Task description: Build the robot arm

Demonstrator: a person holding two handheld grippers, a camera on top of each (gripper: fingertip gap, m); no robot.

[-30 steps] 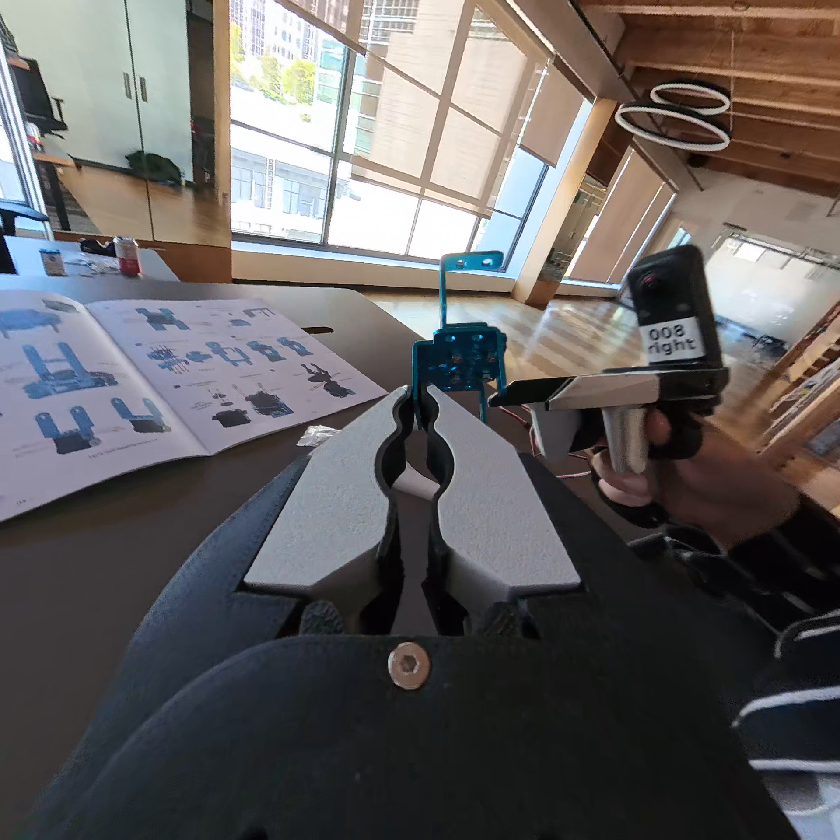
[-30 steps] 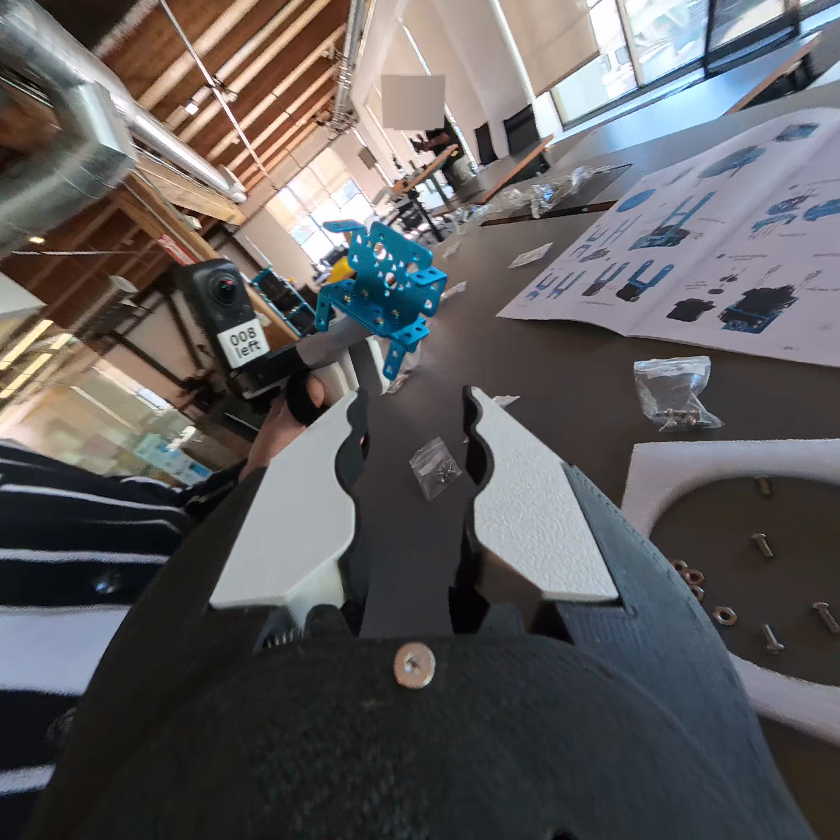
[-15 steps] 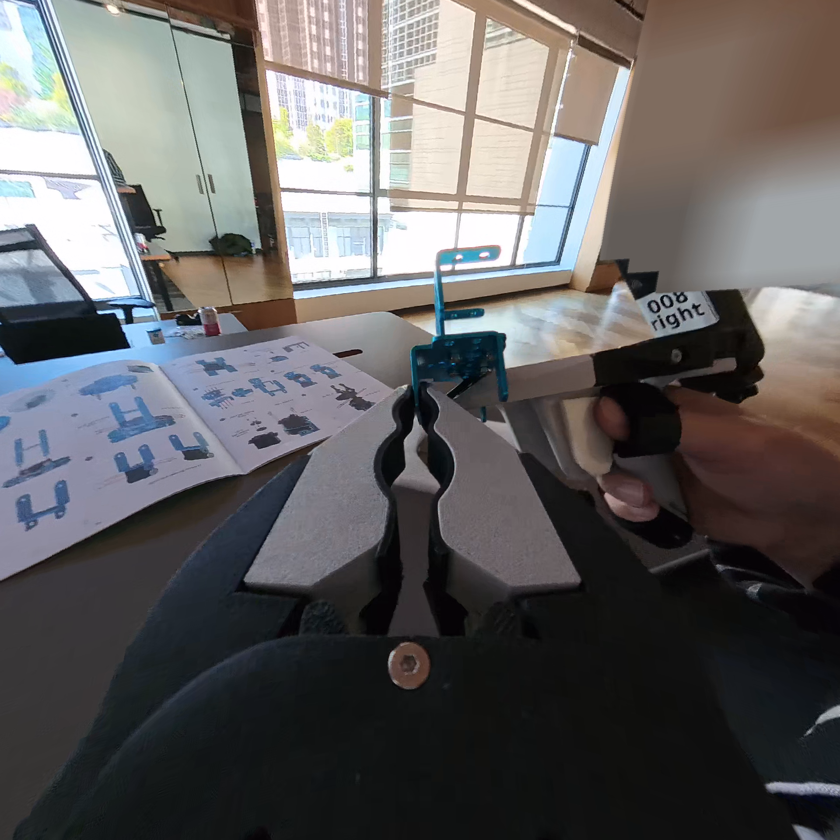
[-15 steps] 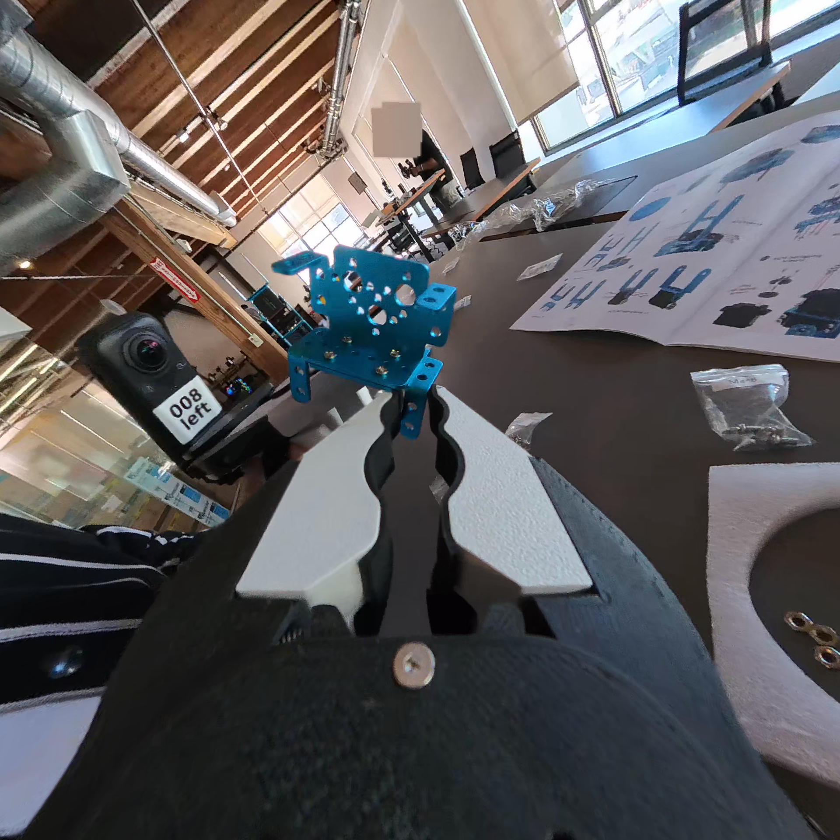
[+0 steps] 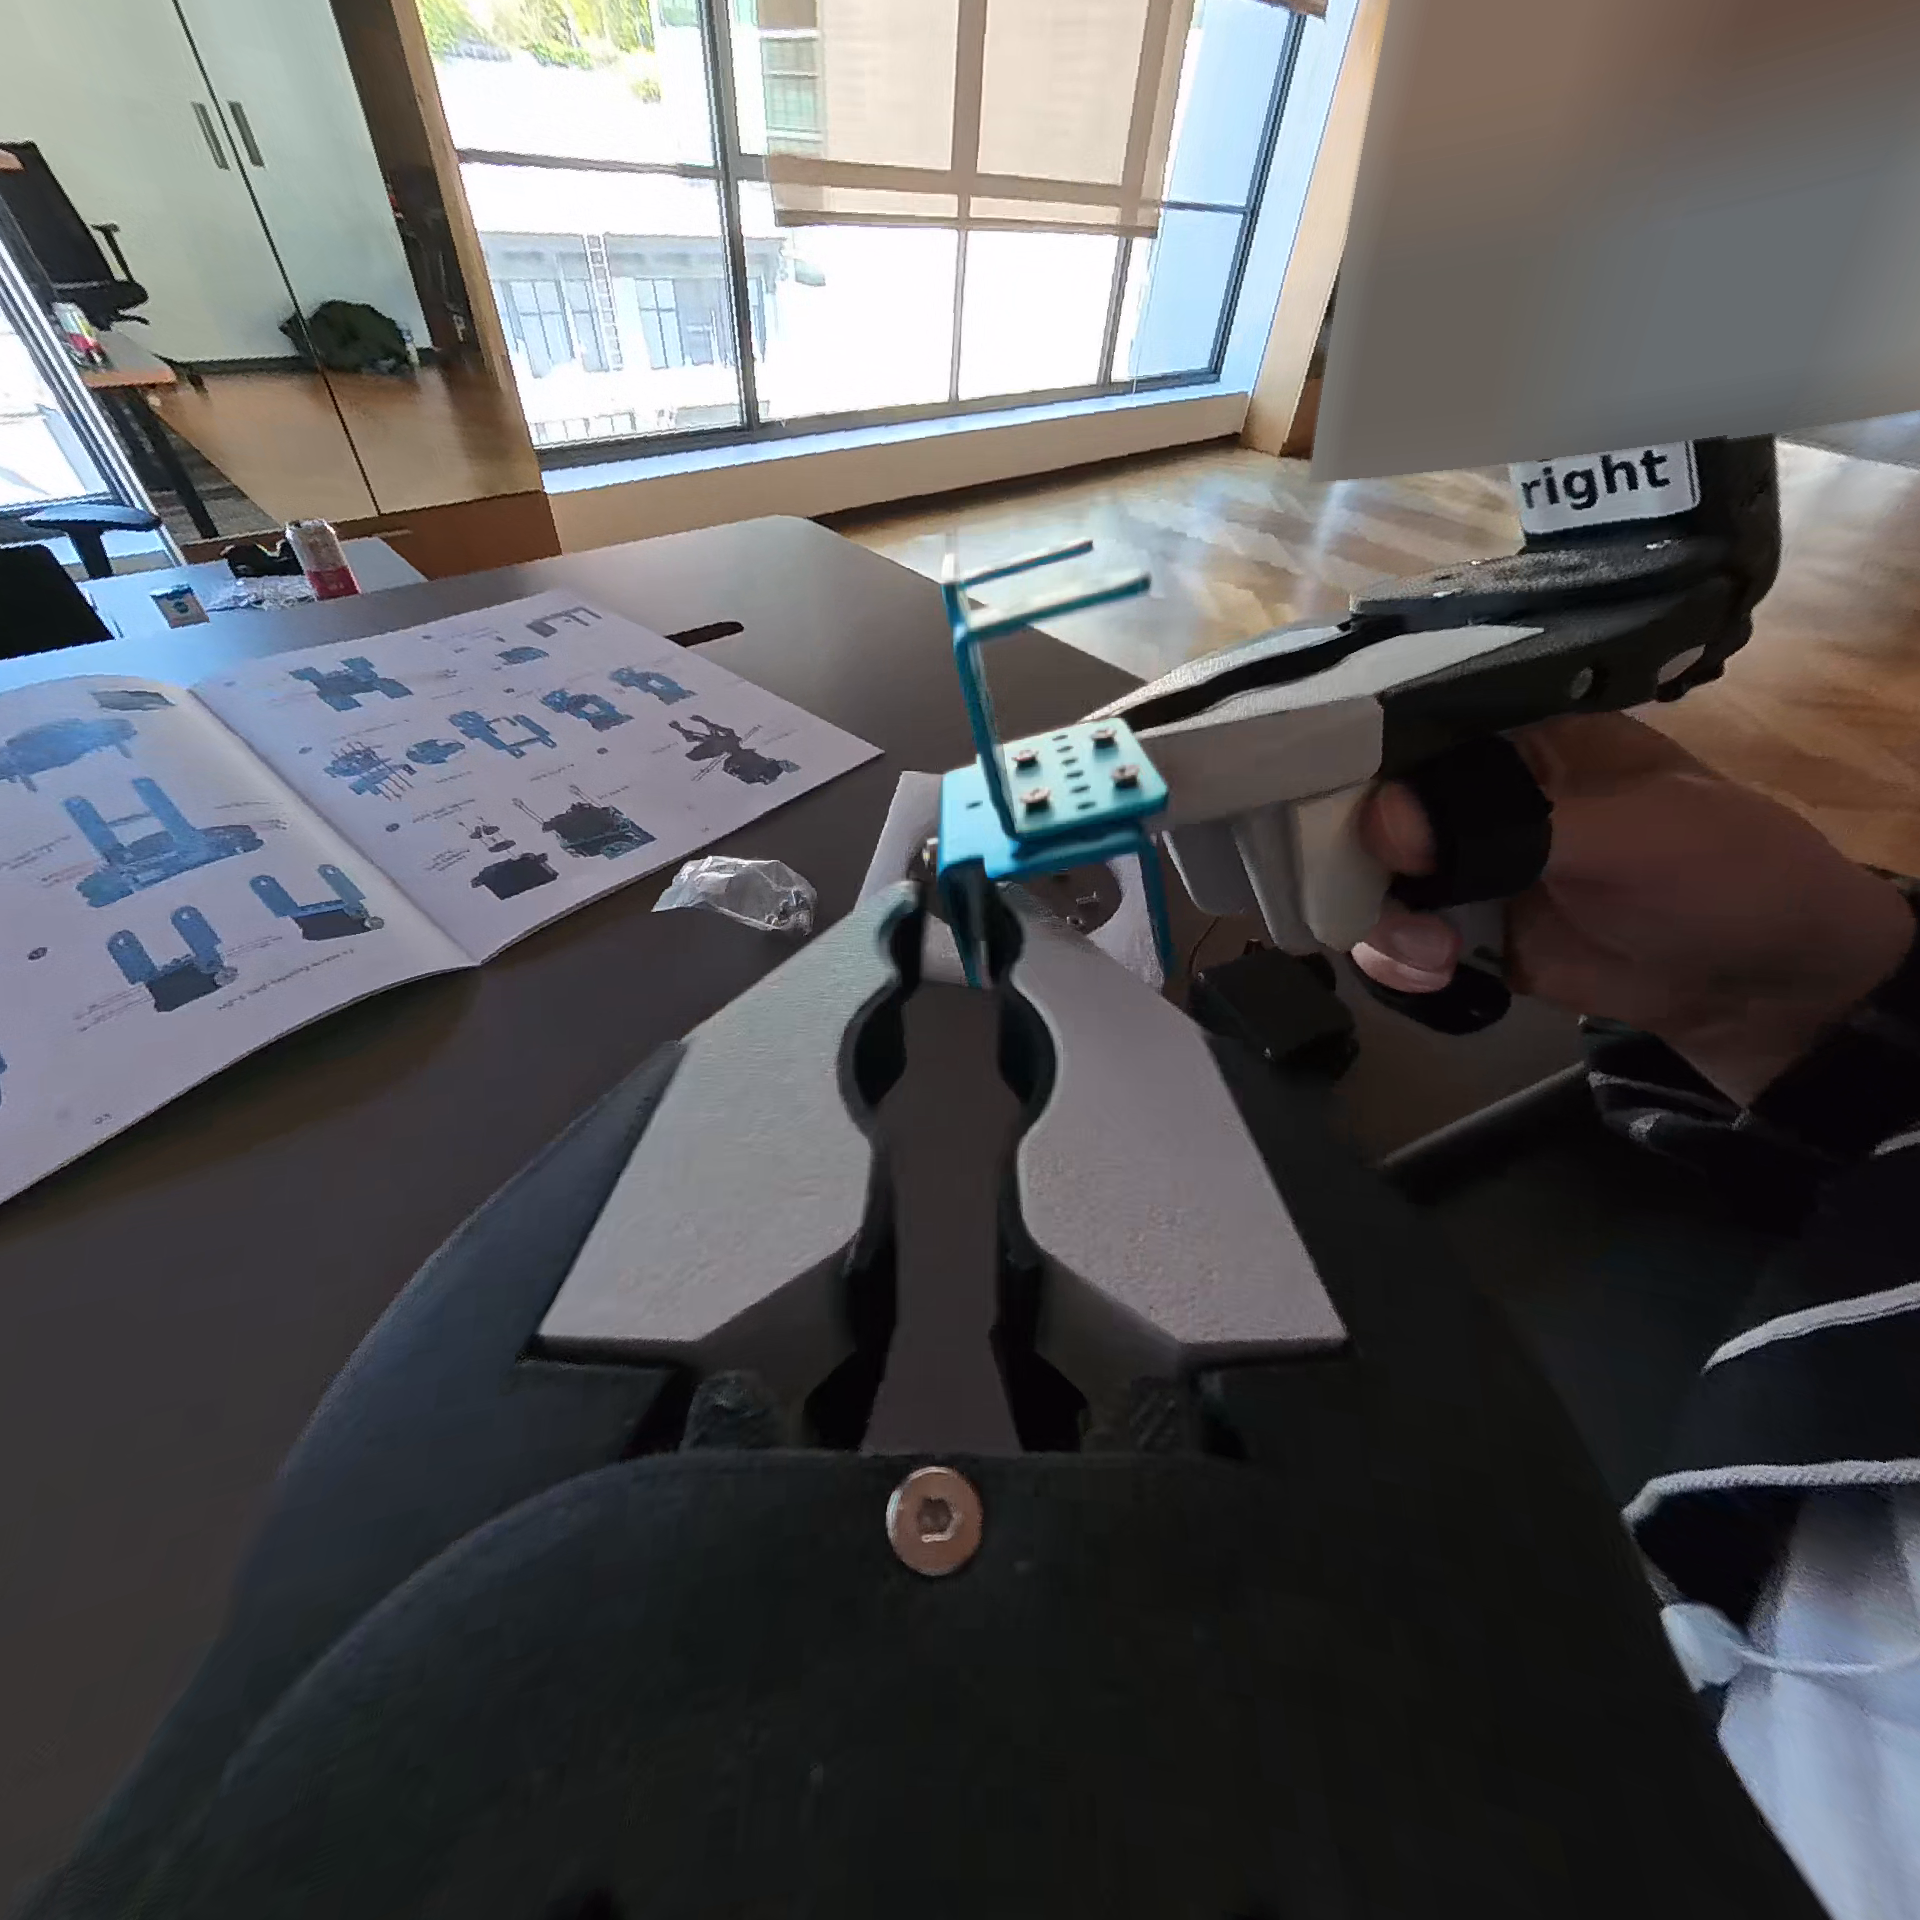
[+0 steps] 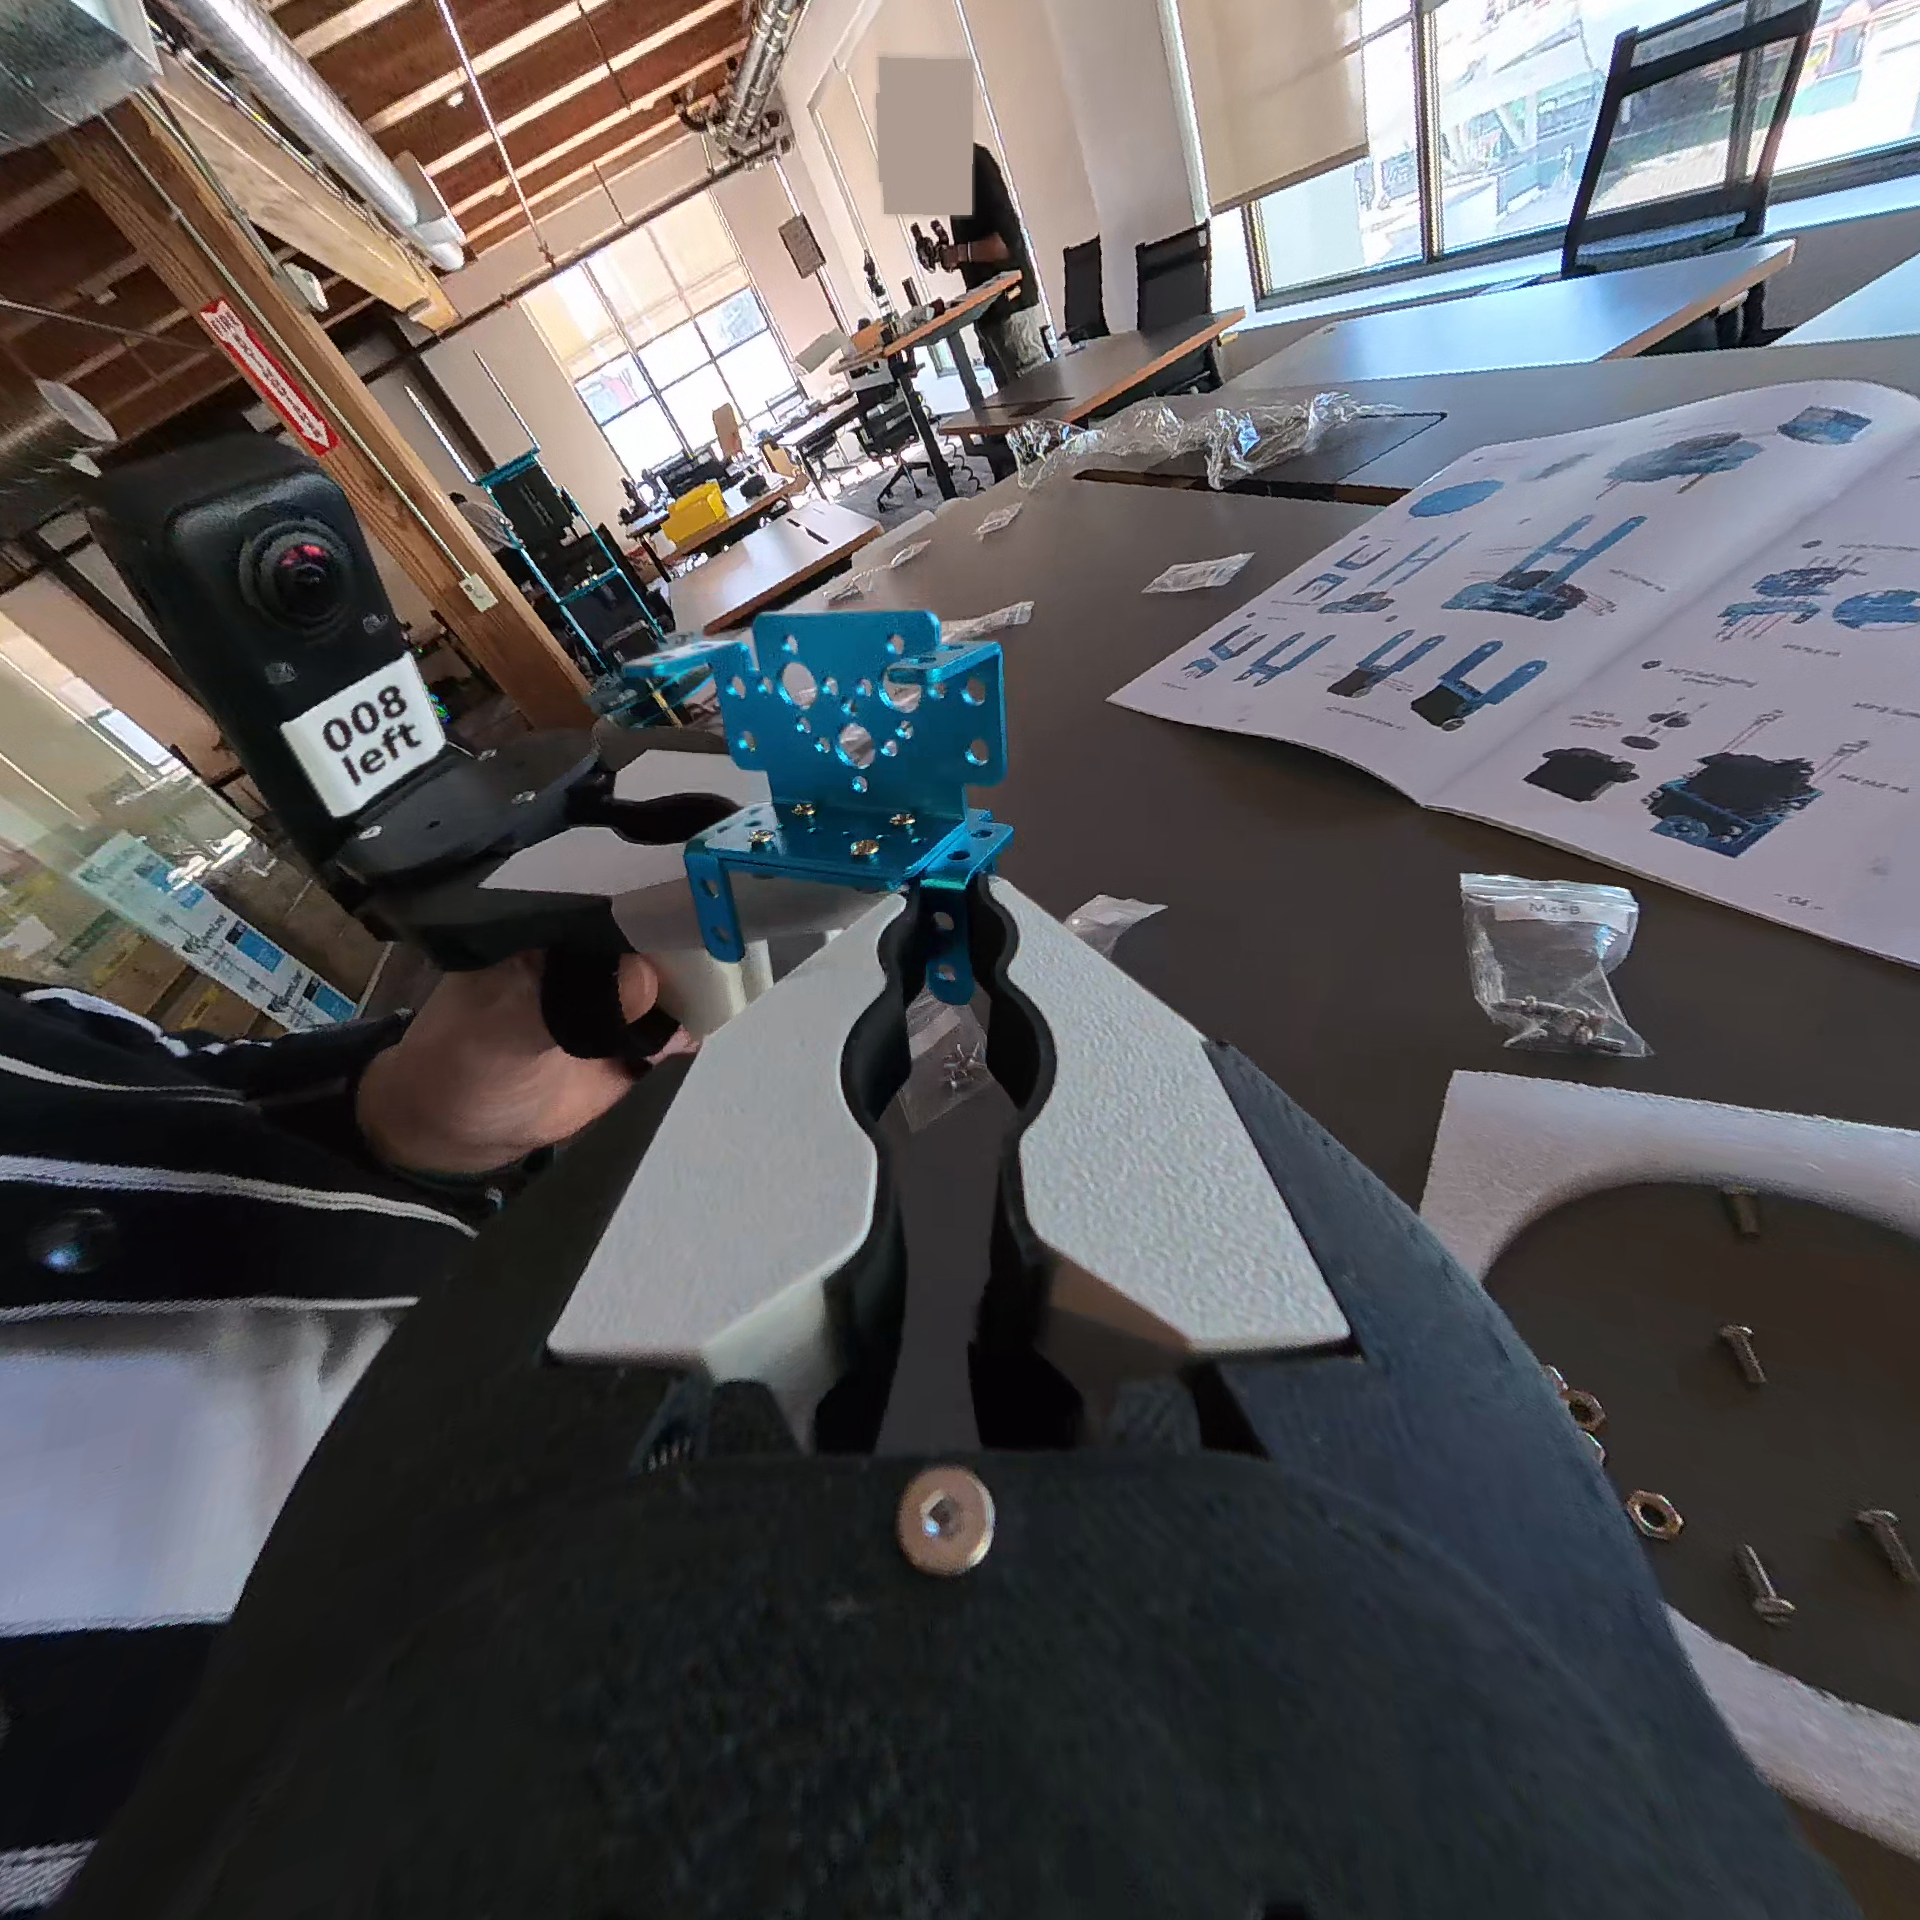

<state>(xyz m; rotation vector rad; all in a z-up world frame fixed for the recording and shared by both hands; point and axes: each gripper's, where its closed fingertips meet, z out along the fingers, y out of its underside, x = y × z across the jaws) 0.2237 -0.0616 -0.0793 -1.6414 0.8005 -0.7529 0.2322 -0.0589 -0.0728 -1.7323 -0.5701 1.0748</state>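
Note:
A blue perforated metal bracket assembly (image 5: 1049, 800) with brass screws is held in the air above the dark table (image 5: 312, 1195) by both grippers. My left gripper (image 5: 956, 914) is shut on one thin downward leg of it. My right gripper (image 6: 945, 909) is shut on the opposite leg of the bracket (image 6: 862, 748), its upright plate facing this camera. In the left wrist view the right gripper's fingers (image 5: 1278, 727) come in from the right. In the right wrist view the left gripper's fingers (image 6: 582, 873) come in from the left.
An open instruction booklet (image 5: 416, 790) lies on the table, also in the right wrist view (image 6: 1558, 675). A small bag of screws (image 6: 1548, 966) lies beside a white foam tray (image 6: 1558, 1143) holding loose screws and nuts. A black servo (image 5: 1268, 997) lies under the right gripper. A person (image 6: 987, 260) stands far off. Both grippers' tips are close together, under 4 cm apart.
My right gripper was open and apart from the bracket; it has moved in and shut on the bracket's leg. The left gripper has kept its hold and tipped lower toward the table.

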